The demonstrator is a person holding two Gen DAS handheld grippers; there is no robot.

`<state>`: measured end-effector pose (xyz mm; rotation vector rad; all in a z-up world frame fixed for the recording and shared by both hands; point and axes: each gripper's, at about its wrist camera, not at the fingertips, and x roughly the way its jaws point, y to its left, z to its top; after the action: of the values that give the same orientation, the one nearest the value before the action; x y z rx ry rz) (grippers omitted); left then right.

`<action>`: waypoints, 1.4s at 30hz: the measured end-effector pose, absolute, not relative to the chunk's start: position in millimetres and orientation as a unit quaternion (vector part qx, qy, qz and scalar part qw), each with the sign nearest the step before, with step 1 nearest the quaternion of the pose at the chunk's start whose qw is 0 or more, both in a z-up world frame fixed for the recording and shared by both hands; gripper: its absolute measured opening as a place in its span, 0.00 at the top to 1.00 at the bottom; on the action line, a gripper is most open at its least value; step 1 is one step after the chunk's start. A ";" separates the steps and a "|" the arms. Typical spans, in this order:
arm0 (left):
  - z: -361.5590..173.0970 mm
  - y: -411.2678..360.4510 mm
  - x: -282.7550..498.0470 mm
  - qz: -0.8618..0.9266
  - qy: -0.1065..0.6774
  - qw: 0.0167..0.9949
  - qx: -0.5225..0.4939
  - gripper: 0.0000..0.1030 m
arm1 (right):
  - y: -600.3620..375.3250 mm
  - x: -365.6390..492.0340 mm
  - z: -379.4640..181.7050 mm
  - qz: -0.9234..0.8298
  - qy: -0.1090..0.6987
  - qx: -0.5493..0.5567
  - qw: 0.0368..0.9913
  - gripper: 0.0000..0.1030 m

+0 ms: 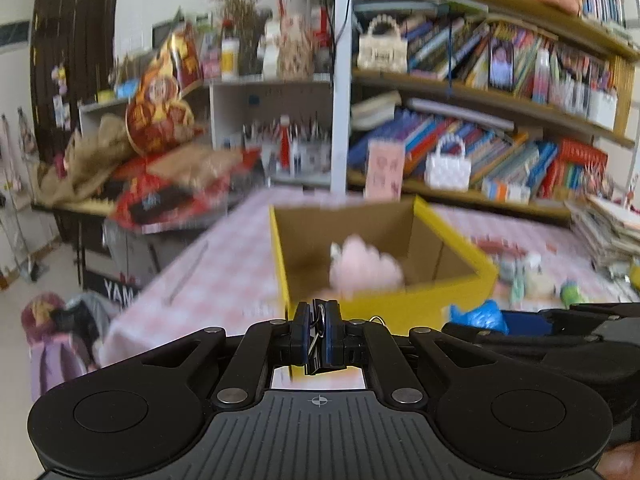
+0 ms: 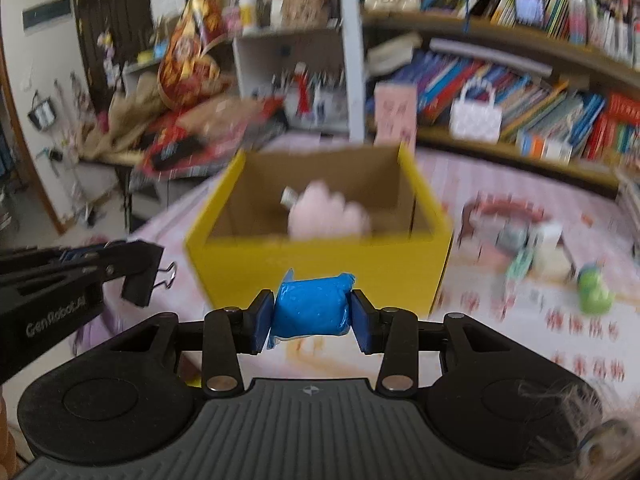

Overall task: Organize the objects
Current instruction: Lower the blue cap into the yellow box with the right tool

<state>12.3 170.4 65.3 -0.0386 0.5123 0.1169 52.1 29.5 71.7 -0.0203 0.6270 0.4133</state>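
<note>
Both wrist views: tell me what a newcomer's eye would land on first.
The yellow box stands open mid-table on the pink checked cloth, a pink plush inside it. Just before it, the right gripper pinches a bright blue packet, and the left gripper beside it holds a black binder clip. Packed bookshelves fill the background.

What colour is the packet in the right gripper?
Bright blue packet, clearest in the right wrist view.
</note>
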 end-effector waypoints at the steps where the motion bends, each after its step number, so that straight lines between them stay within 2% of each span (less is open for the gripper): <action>1: 69.0 169.6 17.9 0.059 0.246 0.967 -0.016 0.94 | 28.8 59.5 78.4 0.200 0.294 -0.007 0.935 0.62; 6: 77.0 166.2 54.1 0.062 0.233 0.970 -0.005 0.94 | 29.3 101.4 101.7 0.197 0.255 0.000 0.947 0.62; 11: 62.6 160.8 98.3 0.064 0.255 0.965 0.005 0.94 | 33.3 146.1 101.9 0.203 0.257 -0.005 0.945 0.62; 19: 26.3 152.0 150.7 0.071 0.313 0.947 0.024 0.94 | 51.1 206.5 74.4 0.242 0.308 -0.010 0.920 0.62; 30: -6.9 150.5 177.0 0.077 0.381 0.921 0.036 0.94 | 74.5 247.9 32.8 0.286 0.389 -0.024 0.875 0.62; 37: -12.7 155.3 182.4 0.085 0.393 0.915 0.028 0.90 | 82.7 261.6 9.9 0.298 0.439 -0.026 0.847 0.62; 42: -12.5 155.3 183.3 0.087 0.393 0.915 0.027 0.88 | 83.8 266.9 6.6 0.296 0.447 -0.027 0.844 0.62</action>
<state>183.3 155.3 -12.5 0.0563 0.8093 0.1798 266.9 83.8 6.6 -0.0563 0.9425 0.6238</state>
